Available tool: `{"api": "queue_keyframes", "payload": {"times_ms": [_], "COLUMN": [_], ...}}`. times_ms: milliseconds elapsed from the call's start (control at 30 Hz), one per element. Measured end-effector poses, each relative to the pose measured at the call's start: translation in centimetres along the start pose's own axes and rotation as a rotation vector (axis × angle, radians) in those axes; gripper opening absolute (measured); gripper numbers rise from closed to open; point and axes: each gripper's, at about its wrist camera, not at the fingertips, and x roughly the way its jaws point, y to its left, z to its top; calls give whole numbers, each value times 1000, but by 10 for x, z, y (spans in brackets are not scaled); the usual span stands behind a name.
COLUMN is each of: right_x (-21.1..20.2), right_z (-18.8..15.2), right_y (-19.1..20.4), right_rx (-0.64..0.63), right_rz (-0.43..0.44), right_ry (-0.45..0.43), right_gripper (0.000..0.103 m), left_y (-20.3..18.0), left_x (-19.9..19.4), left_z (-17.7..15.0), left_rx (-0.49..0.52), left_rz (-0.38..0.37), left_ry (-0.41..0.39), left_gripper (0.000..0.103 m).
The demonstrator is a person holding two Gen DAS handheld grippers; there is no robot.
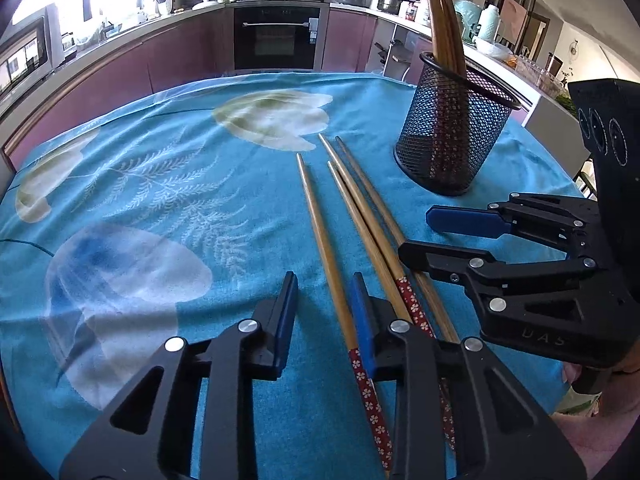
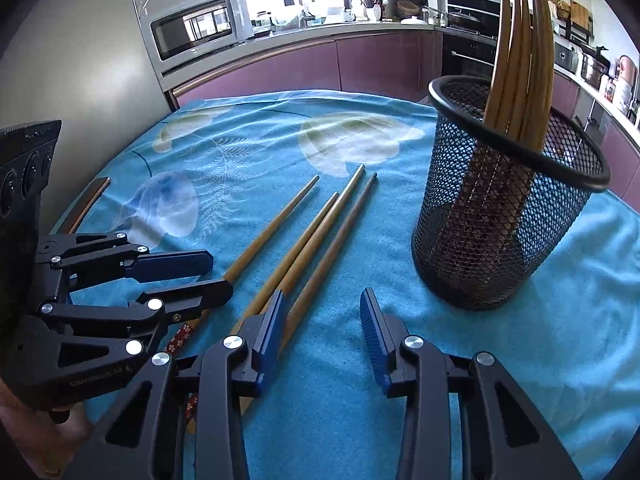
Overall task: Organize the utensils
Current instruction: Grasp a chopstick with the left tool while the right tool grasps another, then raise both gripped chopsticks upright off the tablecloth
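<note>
Wooden chopsticks [image 1: 324, 236], wire-mesh holder [image 1: 452, 136]

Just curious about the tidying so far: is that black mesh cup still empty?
No, the black mesh cup already holds several wooden chopsticks standing upright, while four more chopsticks lie on the blue cloth.

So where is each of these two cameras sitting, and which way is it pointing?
Left wrist view: rides the left gripper, looking down along its fingers at the chopsticks; the right gripper shows at right.
Right wrist view: rides the right gripper, angled down likewise; the left gripper shows at left.
Shared: chopsticks, mesh cup, blue cloth.
</note>
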Motion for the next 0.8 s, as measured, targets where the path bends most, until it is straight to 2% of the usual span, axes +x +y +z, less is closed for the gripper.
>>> {"api": "queue_keyframes", "payload": {"times_ms": [133,400,500,667,800], "right_x": [-2,9,11,6,1], "right_z": [-1,8,10,6,-1], "right_y": [1,5,0,-15,-24], "right_rx": [-8,-13,9,83,136], "right_rz": [-4,-36,-33,22,61], "right_ry": [3,21,11,1,-6], "right_gripper": [29,26,18,9,6], "left_y": [3,3,2,3,3], "left_x": [0,3,5,4,4], "left_z": [1,5,7,6,6], "left_rx": [-13,-13,-12,-25,-41], "left_rz": [-3,-3,-1,-16,-16], "left_ry": [3,6,7,8,4], "left_gripper": [22,22,21,11,8]}}
